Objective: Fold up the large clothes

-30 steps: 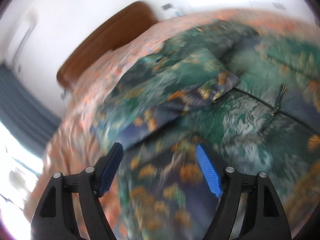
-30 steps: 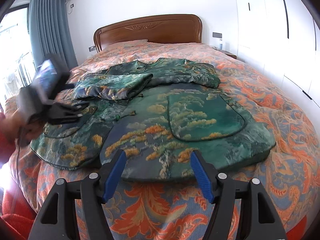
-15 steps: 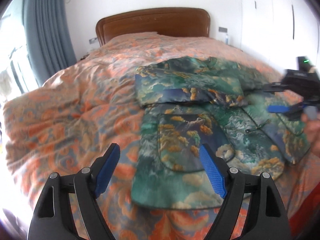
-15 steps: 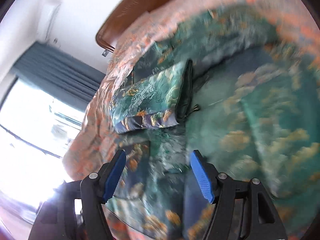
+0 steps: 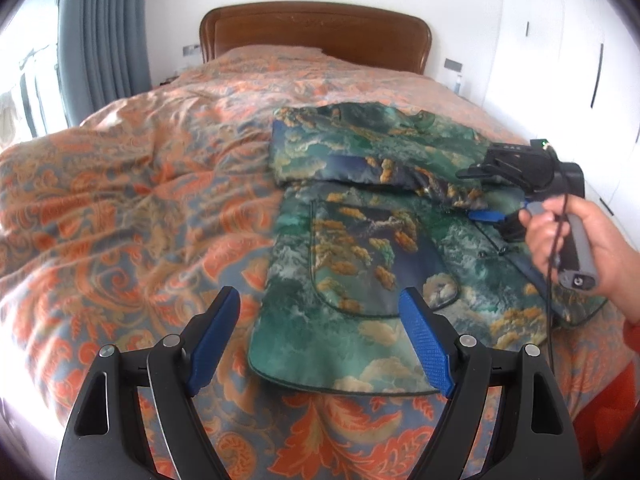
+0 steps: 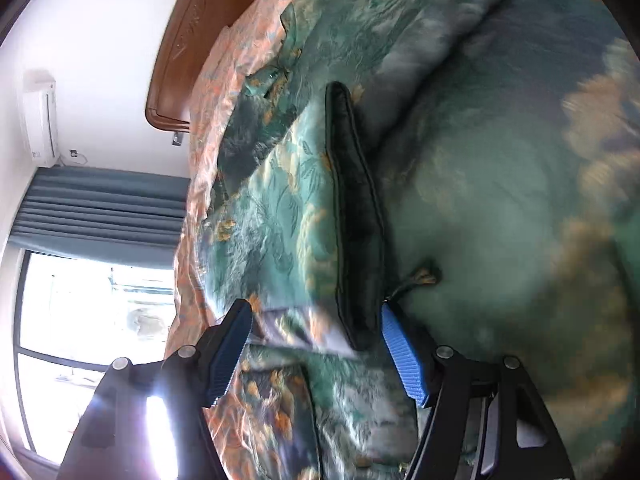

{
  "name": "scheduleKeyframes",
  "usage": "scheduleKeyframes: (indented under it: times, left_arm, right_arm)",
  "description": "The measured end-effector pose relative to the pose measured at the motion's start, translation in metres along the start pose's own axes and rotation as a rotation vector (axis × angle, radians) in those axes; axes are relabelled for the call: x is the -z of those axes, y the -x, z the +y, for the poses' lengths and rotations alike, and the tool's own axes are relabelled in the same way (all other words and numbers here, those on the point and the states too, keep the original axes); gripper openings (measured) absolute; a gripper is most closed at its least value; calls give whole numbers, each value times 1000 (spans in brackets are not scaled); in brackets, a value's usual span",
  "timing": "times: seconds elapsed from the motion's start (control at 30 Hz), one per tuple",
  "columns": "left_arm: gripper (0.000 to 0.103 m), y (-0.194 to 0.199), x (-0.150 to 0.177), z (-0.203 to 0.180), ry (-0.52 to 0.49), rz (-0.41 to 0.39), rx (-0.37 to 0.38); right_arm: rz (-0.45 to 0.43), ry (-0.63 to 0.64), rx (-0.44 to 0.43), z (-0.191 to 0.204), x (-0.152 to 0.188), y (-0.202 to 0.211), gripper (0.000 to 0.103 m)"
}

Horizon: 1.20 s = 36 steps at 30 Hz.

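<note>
A green jacket (image 5: pixel 360 248) printed with orange trees lies flat on the bed, one sleeve (image 5: pixel 360 156) folded across its chest. My left gripper (image 5: pixel 320 300) hangs open above the jacket's near hem corner, nothing between its fingers. A hand (image 5: pixel 600 248) holds my right gripper (image 5: pixel 466 194) at the sleeve's cuff end. In the right wrist view, rolled on its side, the right gripper (image 6: pixel 316 312) is closing. The dark-lined cuff (image 6: pixel 356 220) lies between its blue pads, which do not press on it. The jacket body (image 6: pixel 500 200) fills the rest of that view.
An orange patterned duvet (image 5: pixel 140 200) covers the bed, with a wooden headboard (image 5: pixel 316 32) at the far end. Grey curtains (image 5: pixel 104 40) and a bright window (image 6: pixel 92 312) are on the left, white wardrobe doors (image 5: pixel 560 60) on the right. A red sleeve (image 5: pixel 624 400) shows at the lower right.
The left gripper rolled level and drew back from the sleeve to the near hem. The right gripper swung from the foot of the bed, rolled over, in close to the sleeve cuff.
</note>
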<state>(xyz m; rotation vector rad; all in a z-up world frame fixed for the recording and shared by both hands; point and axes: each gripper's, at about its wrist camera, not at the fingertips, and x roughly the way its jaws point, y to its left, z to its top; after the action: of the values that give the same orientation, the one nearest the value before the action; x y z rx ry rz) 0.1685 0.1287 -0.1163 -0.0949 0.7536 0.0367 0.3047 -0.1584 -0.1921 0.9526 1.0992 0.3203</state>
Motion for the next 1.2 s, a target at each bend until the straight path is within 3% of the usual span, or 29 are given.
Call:
scheduleKeyframes:
  times: [0.07, 0.13, 0.17, 0.2, 0.27, 0.53, 0.73, 0.87, 0.97, 1.1, 1.2]
  left_arm:
    - [83, -5, 5, -1, 15, 23, 1]
    - [83, -10, 10, -2, 26, 47, 13]
    - [83, -12, 11, -3, 26, 49, 14]
    - [83, -12, 13, -5, 22, 51, 13]
    - [83, -12, 13, -7, 11, 50, 9]
    - [83, -12, 9, -8, 19, 39, 13]
    - [83, -19, 13, -8, 0, 59, -7]
    - [83, -25, 8, -9, -1, 84, 0]
    - [83, -29, -4, -9, -15, 105, 17]
    - [88, -32, -47, -6, -43, 75, 48]
    - [89, -50, -94, -2, -30, 51, 83]
  right_arm:
    - [-10, 1, 38, 1, -1, -6, 59]
    - [-35, 69, 99, 11, -1, -8, 42]
    - [-45, 117, 119, 17, -4, -5, 18]
    - [-65, 182, 130, 25, -5, -1, 14]
    - [-132, 330, 167, 54, -3, 9, 14]
    - [-287, 699, 209, 139, -30, 28, 14]
    - [-265, 627, 324, 106, -80, -3, 14]
    - [-232, 546, 356, 72, -85, -23, 14]
    - [-222, 523, 379, 61, -84, -30, 26]
    - [-218, 524, 376, 64, -79, -16, 60]
    - [-279, 579, 440, 67, -65, 13, 62]
